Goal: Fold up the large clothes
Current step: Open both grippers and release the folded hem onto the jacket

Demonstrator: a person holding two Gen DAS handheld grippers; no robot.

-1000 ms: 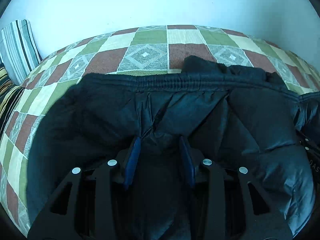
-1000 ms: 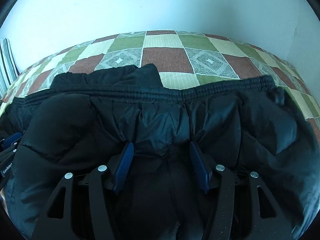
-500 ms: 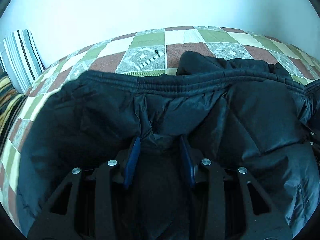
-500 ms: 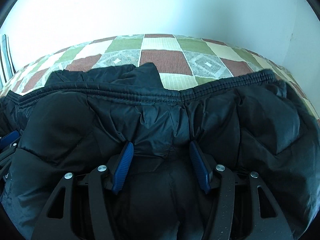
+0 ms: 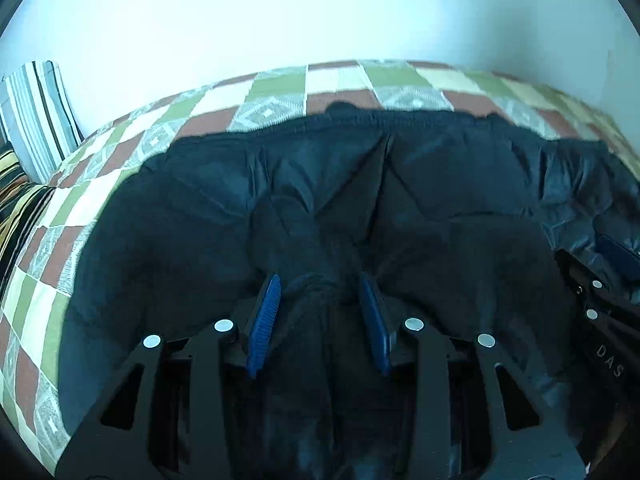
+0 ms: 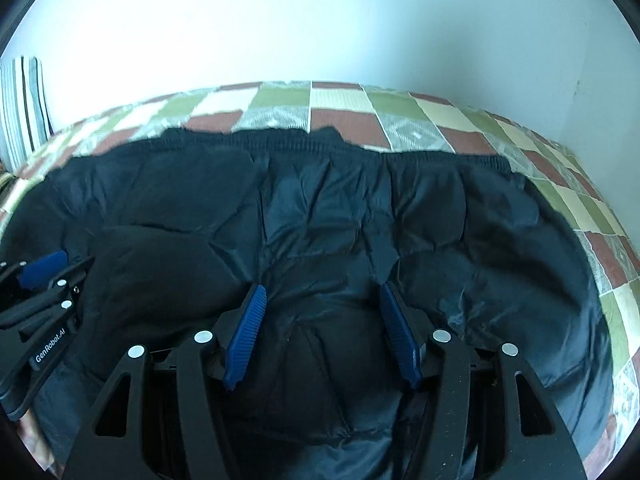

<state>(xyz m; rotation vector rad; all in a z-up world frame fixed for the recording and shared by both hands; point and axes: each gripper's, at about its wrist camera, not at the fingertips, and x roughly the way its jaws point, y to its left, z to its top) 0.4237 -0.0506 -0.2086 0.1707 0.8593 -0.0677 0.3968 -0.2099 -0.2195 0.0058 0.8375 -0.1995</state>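
A large black puffer jacket (image 5: 400, 200) lies spread on a checked bedspread (image 5: 280, 88), its elastic hem toward the wall. It also fills the right wrist view (image 6: 340, 208). My left gripper (image 5: 320, 284) is shut on a bunched fold of the jacket between its blue pads. My right gripper (image 6: 320, 292) is also shut on jacket fabric, its jaws wider apart over a thick fold. Each gripper shows at the edge of the other's view: the right gripper in the left wrist view (image 5: 600, 280), the left gripper in the right wrist view (image 6: 40, 280).
The bedspread (image 6: 440, 120) runs to a white wall (image 6: 320, 20) behind. A striped pillow (image 5: 36, 116) stands at the far left by the wall. A second striped cushion (image 5: 16, 200) lies below it at the bed's left edge.
Both grippers have carried the jacket fold forward toward the wall. The hem now lies farther back and the dark flap that stuck out beyond it is nearly covered.
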